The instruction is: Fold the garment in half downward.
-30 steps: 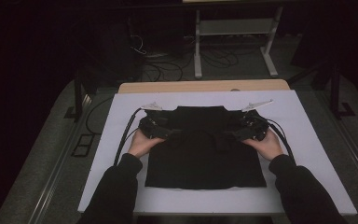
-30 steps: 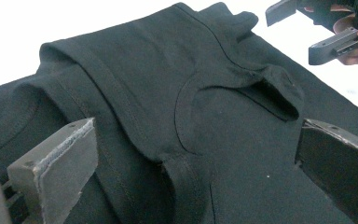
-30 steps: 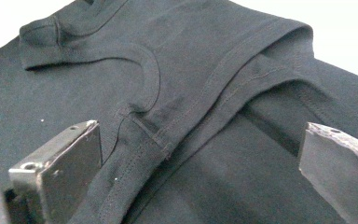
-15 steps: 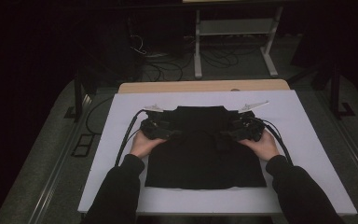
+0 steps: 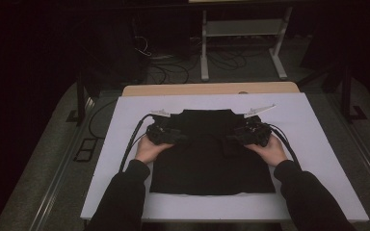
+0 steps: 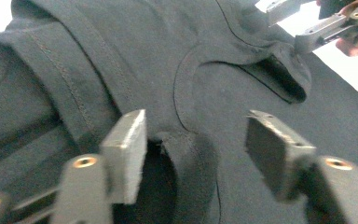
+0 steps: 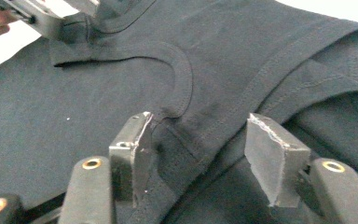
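The black cotton T-shirt (image 5: 212, 156) lies flat on the white tabletop (image 5: 318, 144), and the left gripper (image 6: 193, 149) and right gripper (image 7: 196, 149) have just been closing over its collar and shoulder seams, jaws still apart with fabric between them, not yet clamped. If either pinches only the top layer, or the collar slips out, the shirt would likely lift unevenly and bunch.

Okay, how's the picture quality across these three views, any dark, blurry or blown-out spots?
High view: dim, the black T-shirt reads as a flat dark patch and the room behind is nearly black. Left gripper view: near claw pads soft, white table blown out. Right gripper view: stitching crisp, table corner overexposed.
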A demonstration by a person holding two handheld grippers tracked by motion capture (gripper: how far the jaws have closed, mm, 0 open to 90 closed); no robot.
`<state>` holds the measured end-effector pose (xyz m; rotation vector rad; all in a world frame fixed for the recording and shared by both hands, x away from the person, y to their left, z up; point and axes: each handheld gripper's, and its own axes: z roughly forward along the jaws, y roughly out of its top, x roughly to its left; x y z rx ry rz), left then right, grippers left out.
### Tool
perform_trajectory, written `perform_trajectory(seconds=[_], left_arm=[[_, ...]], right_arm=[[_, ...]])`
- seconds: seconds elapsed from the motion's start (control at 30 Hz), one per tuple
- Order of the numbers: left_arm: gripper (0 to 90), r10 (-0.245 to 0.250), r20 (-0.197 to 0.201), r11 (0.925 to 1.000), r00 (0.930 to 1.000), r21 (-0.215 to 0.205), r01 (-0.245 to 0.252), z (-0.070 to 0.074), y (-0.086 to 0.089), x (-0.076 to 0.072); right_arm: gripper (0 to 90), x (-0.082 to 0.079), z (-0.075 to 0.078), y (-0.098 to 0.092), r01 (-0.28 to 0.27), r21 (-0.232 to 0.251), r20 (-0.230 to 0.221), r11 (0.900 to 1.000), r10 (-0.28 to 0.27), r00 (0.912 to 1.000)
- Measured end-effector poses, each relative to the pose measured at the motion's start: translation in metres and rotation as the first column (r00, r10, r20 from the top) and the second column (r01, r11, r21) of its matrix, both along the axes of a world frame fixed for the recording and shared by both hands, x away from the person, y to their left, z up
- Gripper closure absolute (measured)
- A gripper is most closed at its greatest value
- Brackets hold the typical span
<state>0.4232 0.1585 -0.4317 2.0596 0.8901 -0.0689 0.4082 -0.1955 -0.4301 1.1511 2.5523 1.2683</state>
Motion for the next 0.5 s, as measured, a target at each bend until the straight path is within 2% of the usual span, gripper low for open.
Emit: perform_trajectory(seconds=[0.3, 0.5], left_arm=[[69.3, -0.015, -0.003, 0.9998, 0.9999, 0.01, 0.015, -0.0027, -0.0002, 0.0003], [81.4, -0.019, -0.001, 0.9997, 0.9998, 0.018, 0.019, -0.0032, -0.0007, 0.0002]], right_arm=[[58.1, -0.0001, -0.0028, 0.0049, -0.039, -0.003, -0.014, 0.999, 0.039, 0.9992], [80.7, -0.0004, -0.0043, 0.0072, -0.065, -0.018, -0.024, 0.998, 0.065, 0.9976]])
